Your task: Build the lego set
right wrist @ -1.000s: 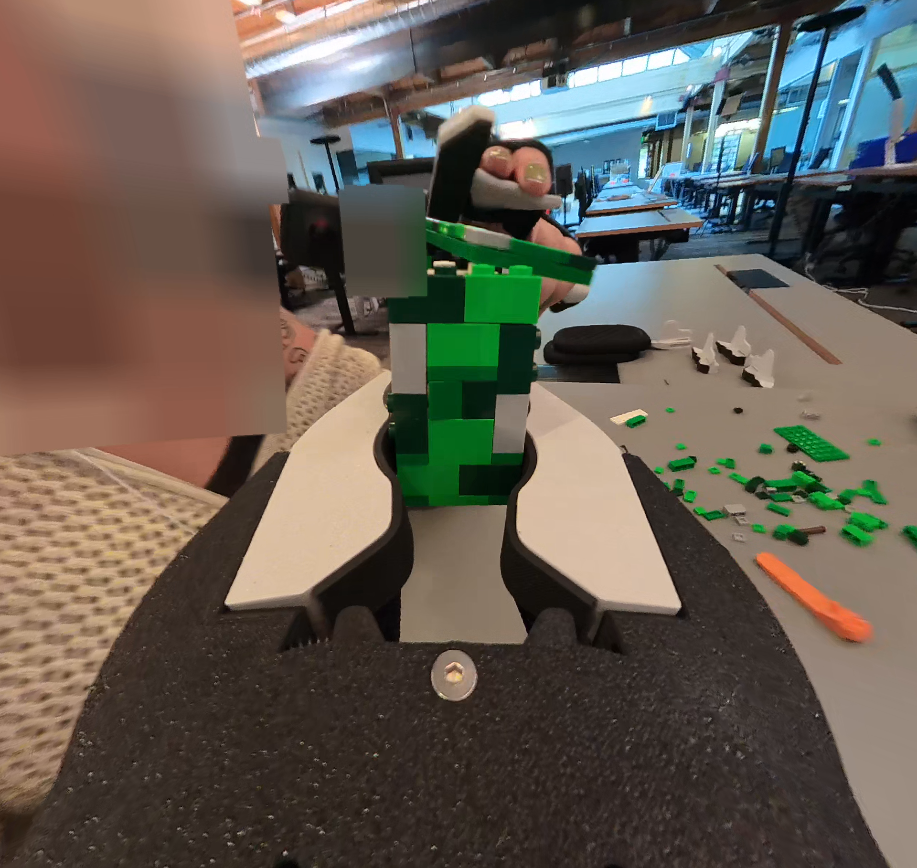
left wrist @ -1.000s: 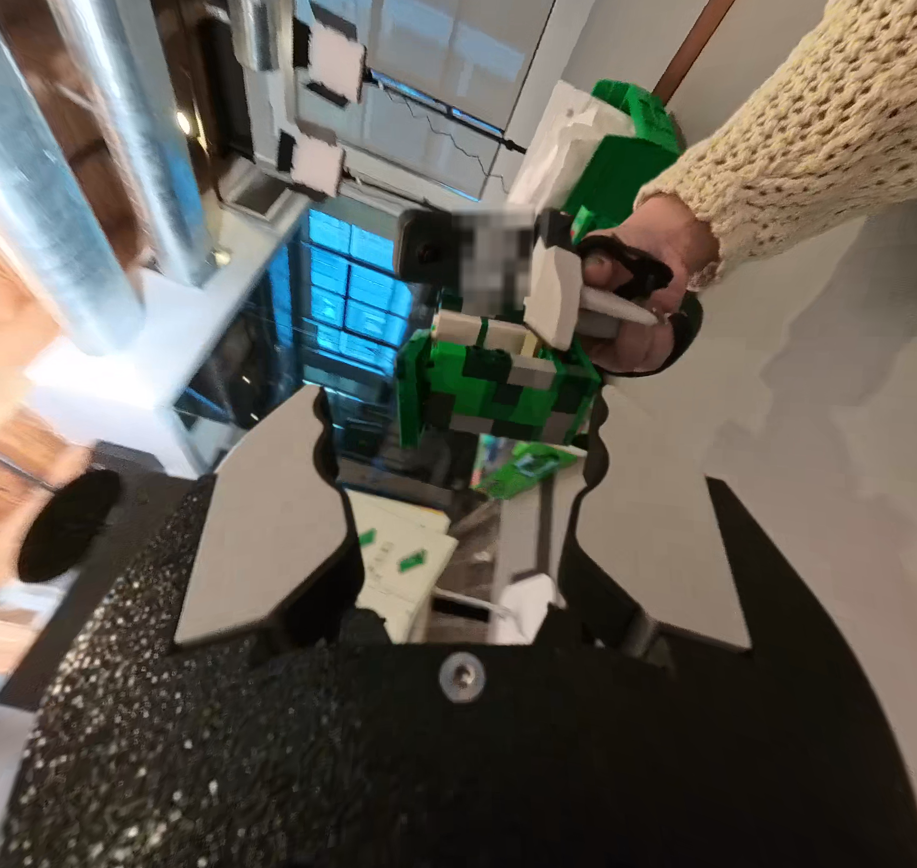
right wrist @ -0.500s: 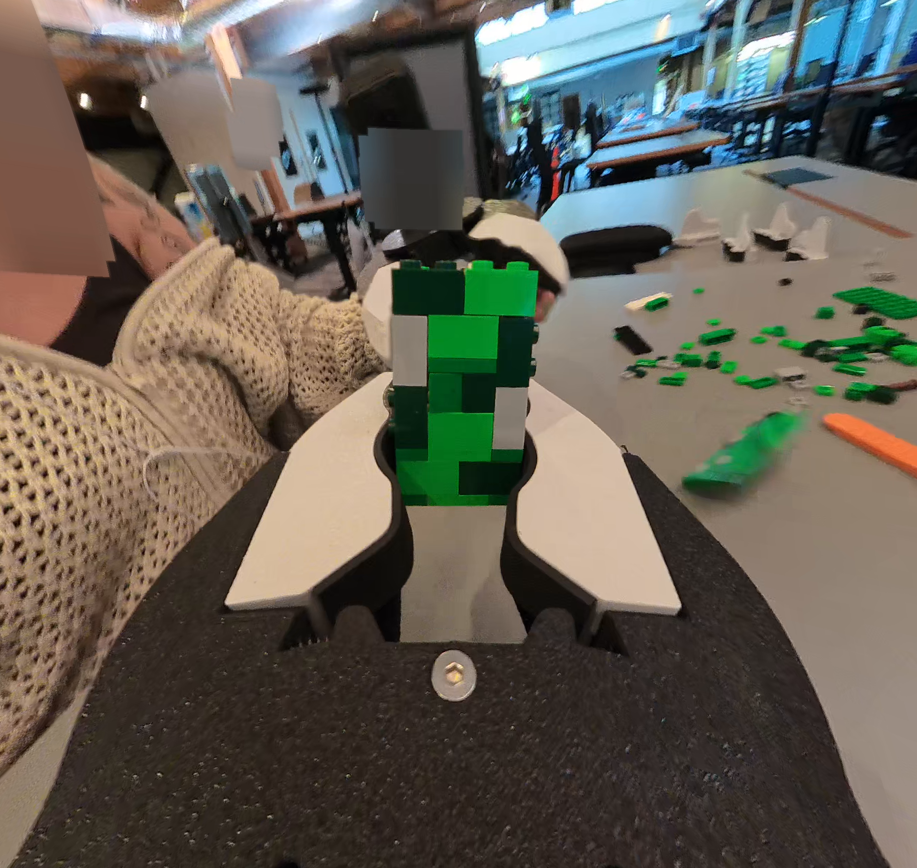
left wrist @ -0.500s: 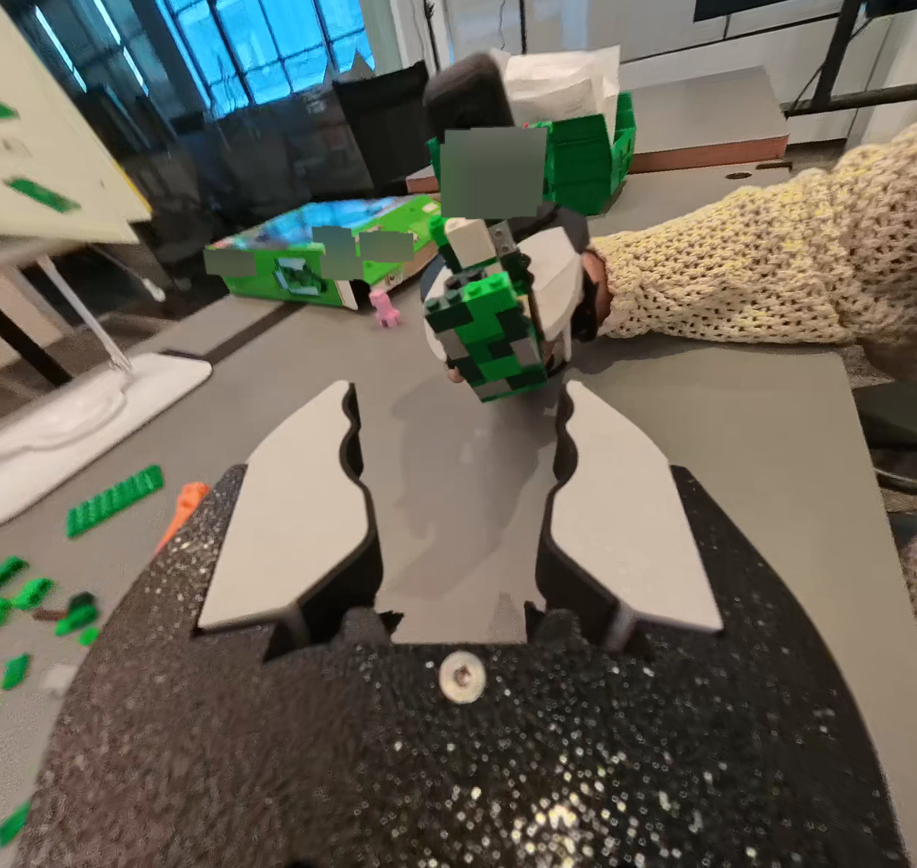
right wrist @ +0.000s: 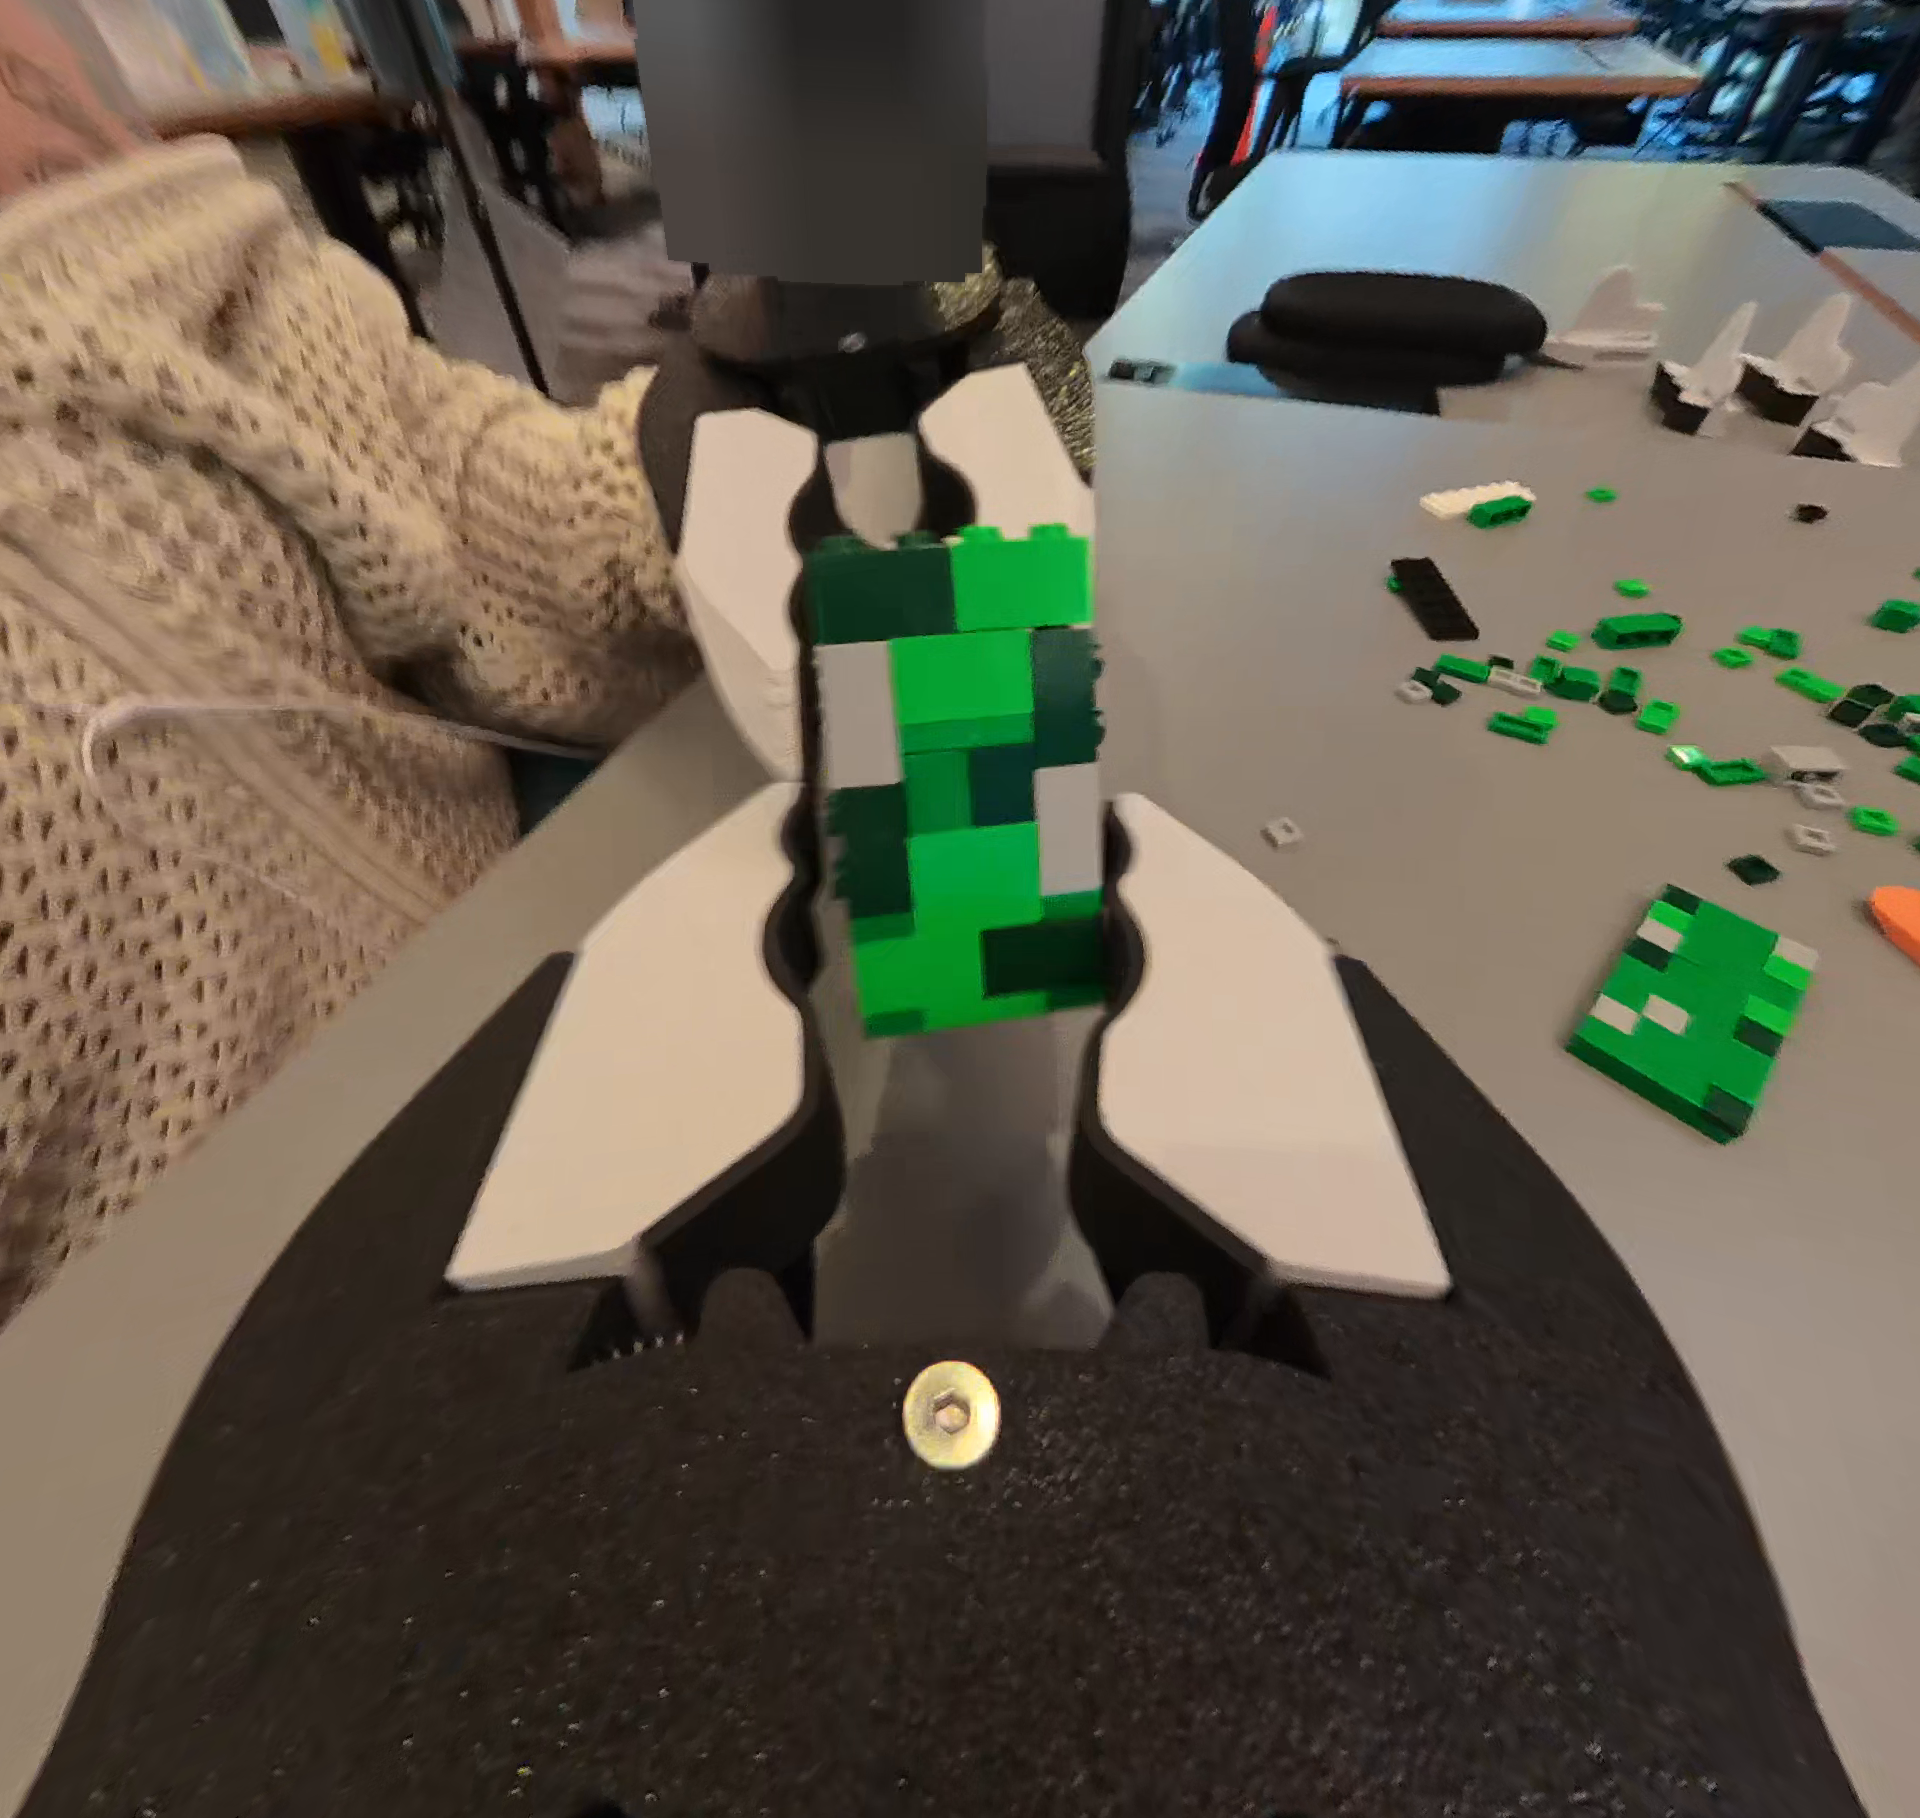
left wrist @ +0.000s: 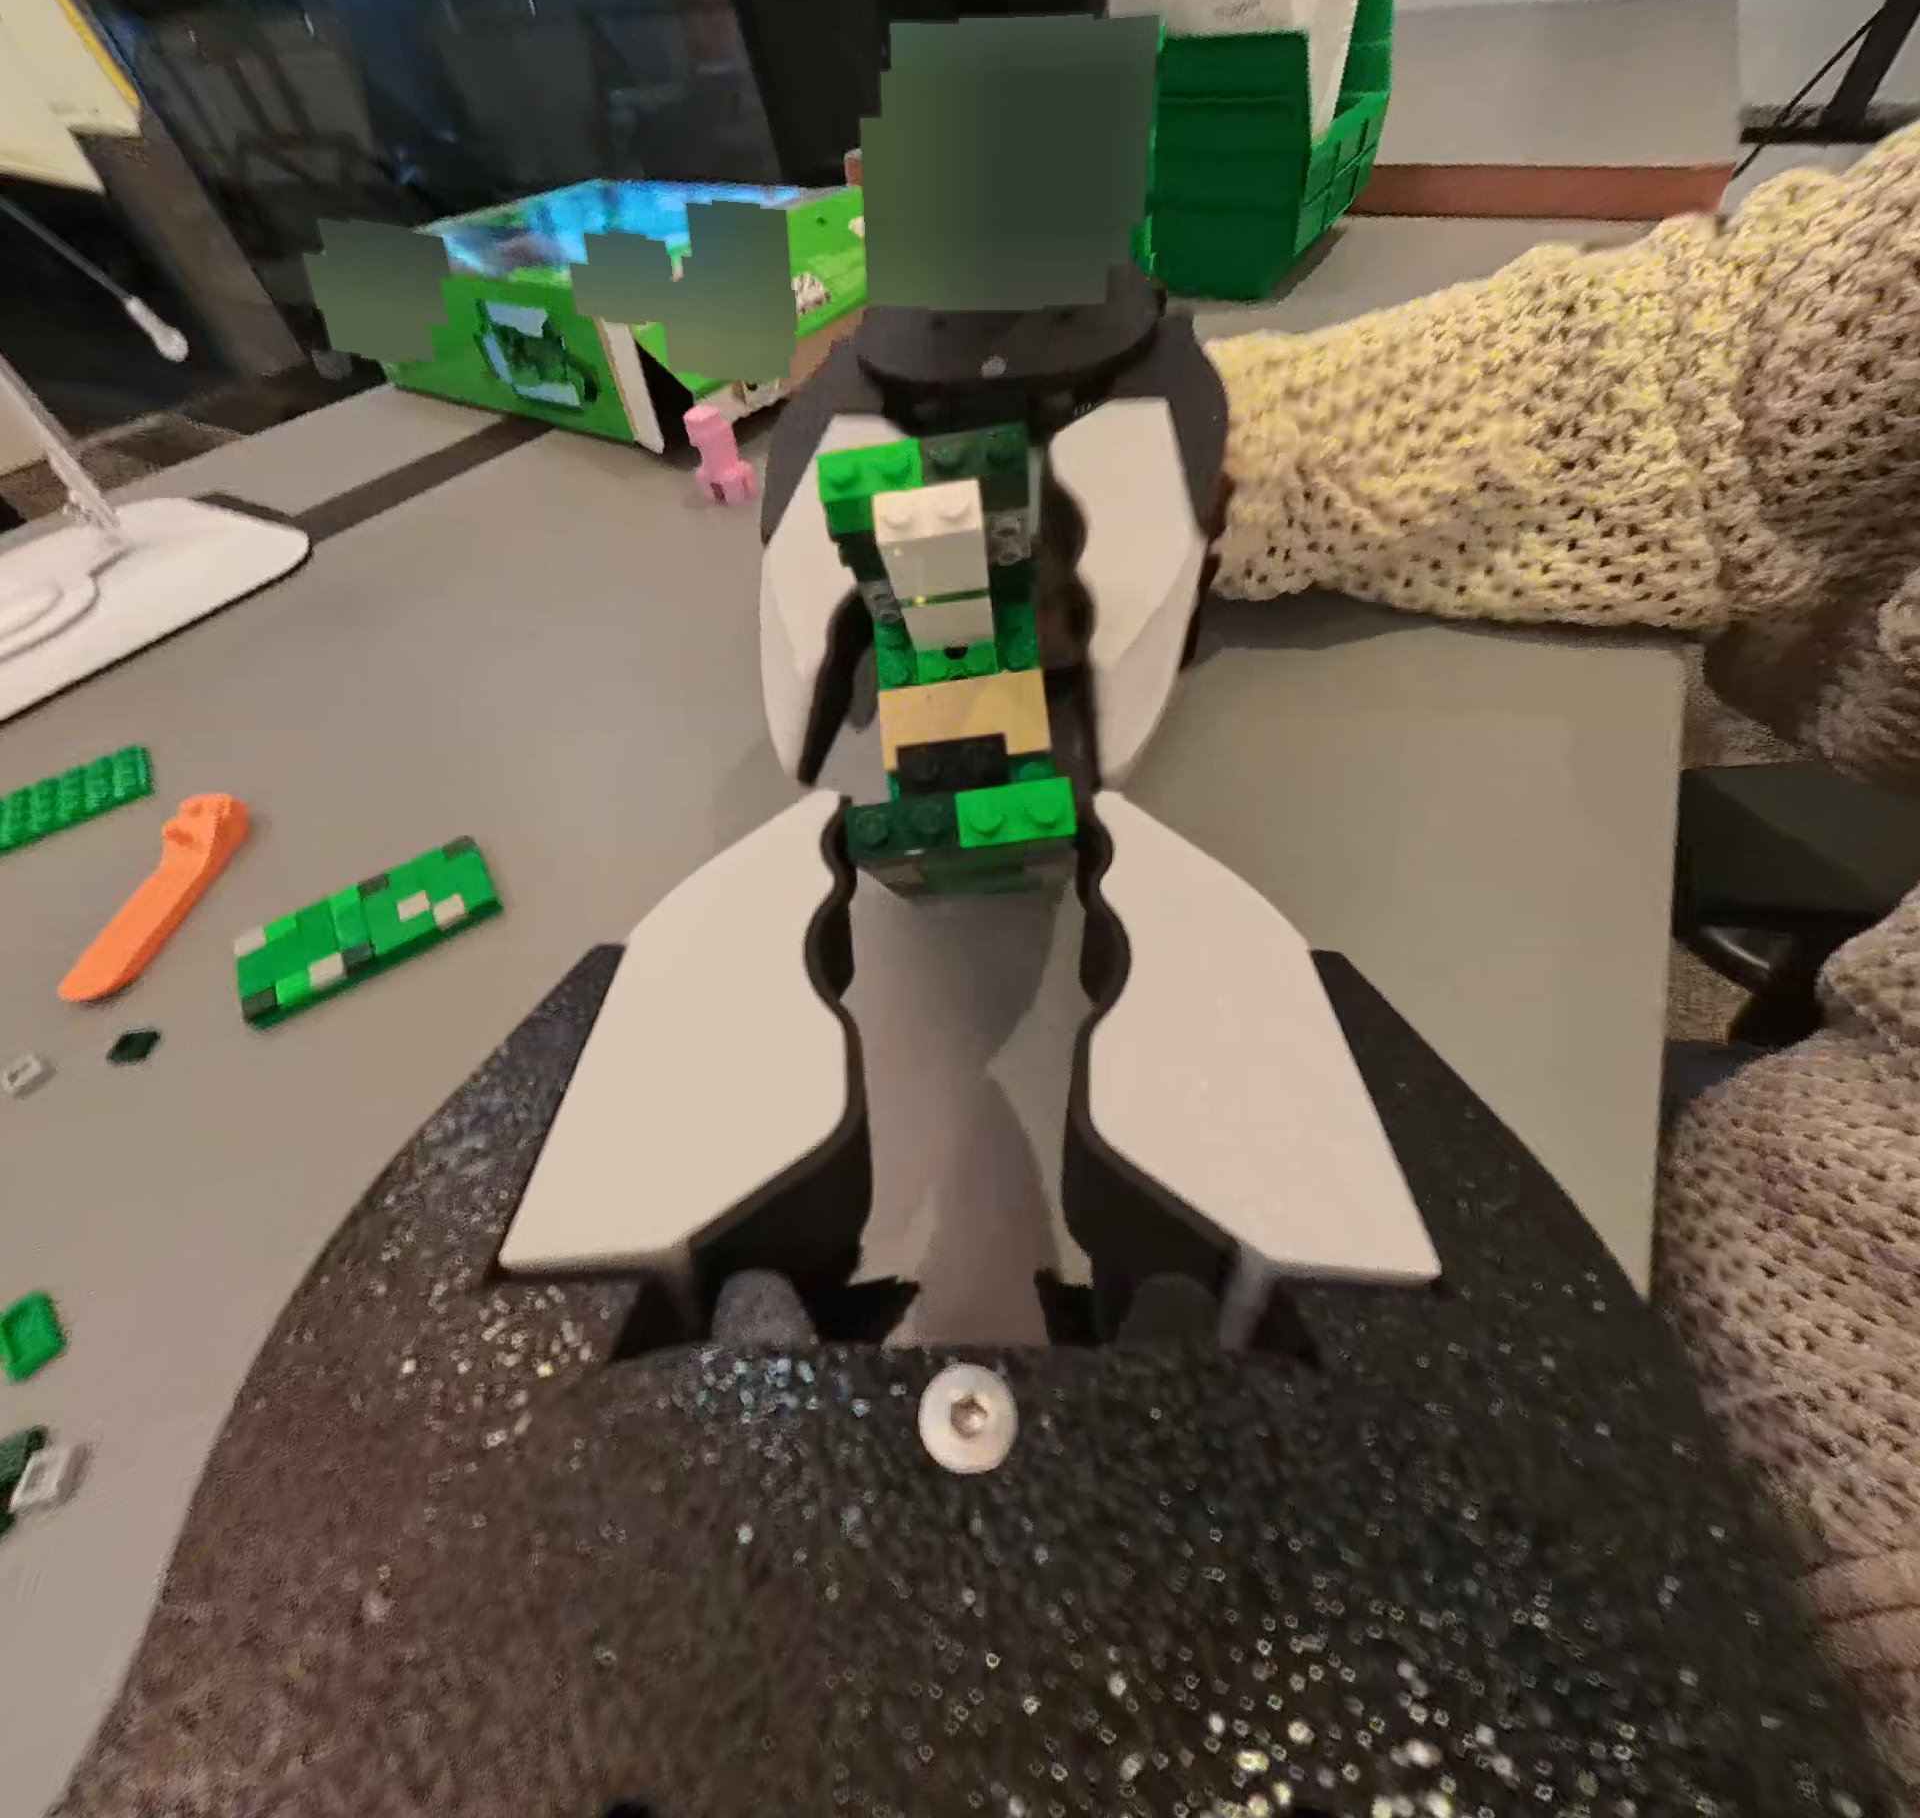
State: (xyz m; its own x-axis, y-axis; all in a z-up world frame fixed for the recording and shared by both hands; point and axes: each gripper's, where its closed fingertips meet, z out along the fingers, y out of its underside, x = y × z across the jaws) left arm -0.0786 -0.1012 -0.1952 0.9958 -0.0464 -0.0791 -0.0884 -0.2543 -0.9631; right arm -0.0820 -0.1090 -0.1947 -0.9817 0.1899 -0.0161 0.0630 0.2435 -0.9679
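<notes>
A tower of green, dark green and grey bricks (right wrist: 956,781) is held level between both grippers above the grey table (right wrist: 1351,625). My right gripper (right wrist: 956,895) is shut on its lower end. In the left wrist view the tower (left wrist: 961,823) points at me, with white and tan bricks on its upper face. My left gripper (left wrist: 961,854) has its tips against both sides of the near end. The right gripper (left wrist: 966,729) faces it from beyond. A green plate with grey tiles (left wrist: 364,927) lies flat on the table, also in the right wrist view (right wrist: 1694,1010).
An orange brick separator (left wrist: 156,895) lies by the plate. Several loose green pieces (right wrist: 1610,677) are scattered on the table. A green set box (left wrist: 623,314), a pink figure (left wrist: 717,443) and a green bin (left wrist: 1268,147) stand behind. A knitted sleeve (left wrist: 1507,459) reaches in. Only a small space, under 4 cm, lies between the two pairs of fingers.
The green plate that was at the tower's top has dropped to the table. My left gripper swung down, came in and closed on the tower's free end. The right gripper kept its hold.
</notes>
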